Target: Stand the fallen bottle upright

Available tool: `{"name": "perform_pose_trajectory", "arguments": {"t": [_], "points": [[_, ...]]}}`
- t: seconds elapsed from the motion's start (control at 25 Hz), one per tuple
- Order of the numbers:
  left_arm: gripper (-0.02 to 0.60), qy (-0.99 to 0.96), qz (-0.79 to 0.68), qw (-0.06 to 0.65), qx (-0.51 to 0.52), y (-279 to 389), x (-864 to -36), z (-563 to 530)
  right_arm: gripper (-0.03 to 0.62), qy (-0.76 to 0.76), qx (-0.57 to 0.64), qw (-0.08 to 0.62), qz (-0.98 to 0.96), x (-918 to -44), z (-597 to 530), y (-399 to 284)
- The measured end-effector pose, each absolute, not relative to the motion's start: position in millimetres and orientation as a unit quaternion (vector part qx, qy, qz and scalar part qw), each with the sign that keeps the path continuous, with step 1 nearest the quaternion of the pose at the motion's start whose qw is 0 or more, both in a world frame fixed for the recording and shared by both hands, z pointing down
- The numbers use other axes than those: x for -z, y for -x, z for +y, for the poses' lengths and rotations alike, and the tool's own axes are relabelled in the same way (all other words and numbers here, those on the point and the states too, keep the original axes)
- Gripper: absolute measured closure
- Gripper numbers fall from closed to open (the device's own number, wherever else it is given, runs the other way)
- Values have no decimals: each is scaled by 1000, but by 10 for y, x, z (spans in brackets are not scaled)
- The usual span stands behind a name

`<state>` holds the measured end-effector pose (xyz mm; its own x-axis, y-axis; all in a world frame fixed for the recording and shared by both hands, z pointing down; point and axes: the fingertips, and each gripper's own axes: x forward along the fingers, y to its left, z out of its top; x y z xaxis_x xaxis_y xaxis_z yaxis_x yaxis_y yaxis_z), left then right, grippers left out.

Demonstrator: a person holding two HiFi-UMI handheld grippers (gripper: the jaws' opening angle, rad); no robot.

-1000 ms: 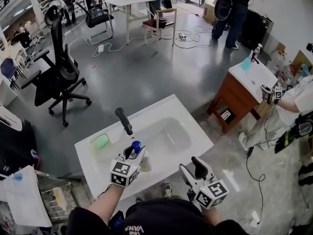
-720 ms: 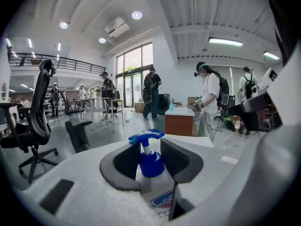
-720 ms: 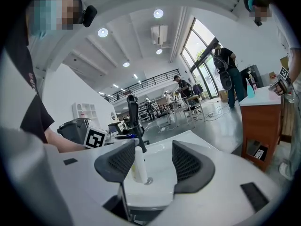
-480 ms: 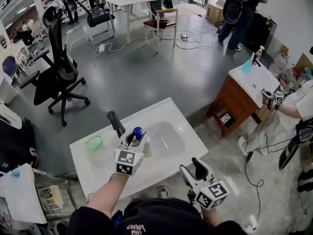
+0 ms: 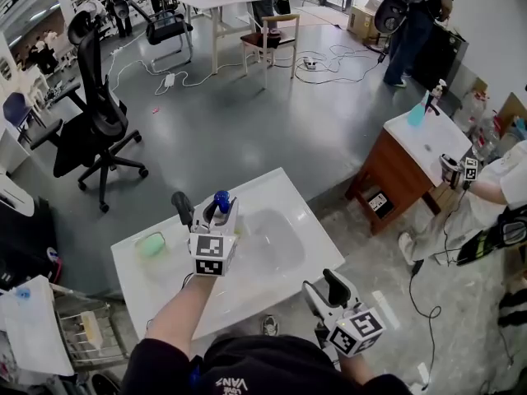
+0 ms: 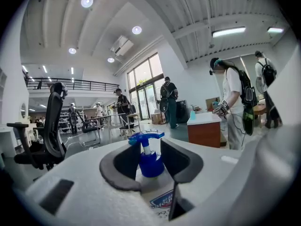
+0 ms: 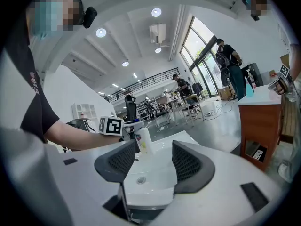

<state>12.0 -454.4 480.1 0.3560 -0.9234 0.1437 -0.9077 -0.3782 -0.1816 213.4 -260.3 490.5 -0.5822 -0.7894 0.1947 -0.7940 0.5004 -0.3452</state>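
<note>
A white bottle with a blue pump top (image 5: 221, 197) is clamped in my left gripper (image 5: 216, 212), just right of the black tap (image 5: 182, 207) at the back of the white sink (image 5: 280, 270). In the left gripper view the blue pump (image 6: 146, 154) sticks out between the dark pads, which press on the bottle's neck. The right gripper view shows the bottle (image 7: 143, 140) nearly upright over the sink's rim; whether its base touches I cannot tell. My right gripper (image 5: 323, 285) hangs off the sink's front right corner, open and holding nothing.
A green soap bar (image 5: 151, 243) lies left of the tap. A black office chair (image 5: 90, 130) stands far left on the grey floor. At the right a wooden cabinet (image 5: 395, 171) carries another basin, with a person (image 5: 494, 188) beside it. A wire rack (image 5: 82, 336) sits lower left.
My left gripper has carried the bottle up and away from me toward the tap, turning it more upright. The right gripper has shifted only slightly.
</note>
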Motion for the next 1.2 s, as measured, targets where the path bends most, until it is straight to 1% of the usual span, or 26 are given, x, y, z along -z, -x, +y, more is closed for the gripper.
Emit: {"name": "perform_pose_trajectory", "arguments": {"t": [0.16, 0.36, 0.6, 0.92, 1.2], "points": [[441, 818, 561, 53, 118, -132, -4756, -4708, 361, -456, -207, 7, -865, -4918, -2624, -2159], [442, 812, 575, 47, 89, -84, -4618, -4906, 361, -452, -208, 11, -868, -4935, -2662, -2158], [442, 787, 605, 72, 98, 55, -4564, -5124, 361, -454, -218, 18, -864, -5001, -2690, -2205], [442, 761, 637, 63, 103, 83, -4771, -5251, 361, -460, -225, 28, -858, -5073, -2666, -2292], [442, 755, 645, 65, 96, 37, -4783, -5363, 361, -467, -232, 36, -852, -5102, -2595, -2364]]}}
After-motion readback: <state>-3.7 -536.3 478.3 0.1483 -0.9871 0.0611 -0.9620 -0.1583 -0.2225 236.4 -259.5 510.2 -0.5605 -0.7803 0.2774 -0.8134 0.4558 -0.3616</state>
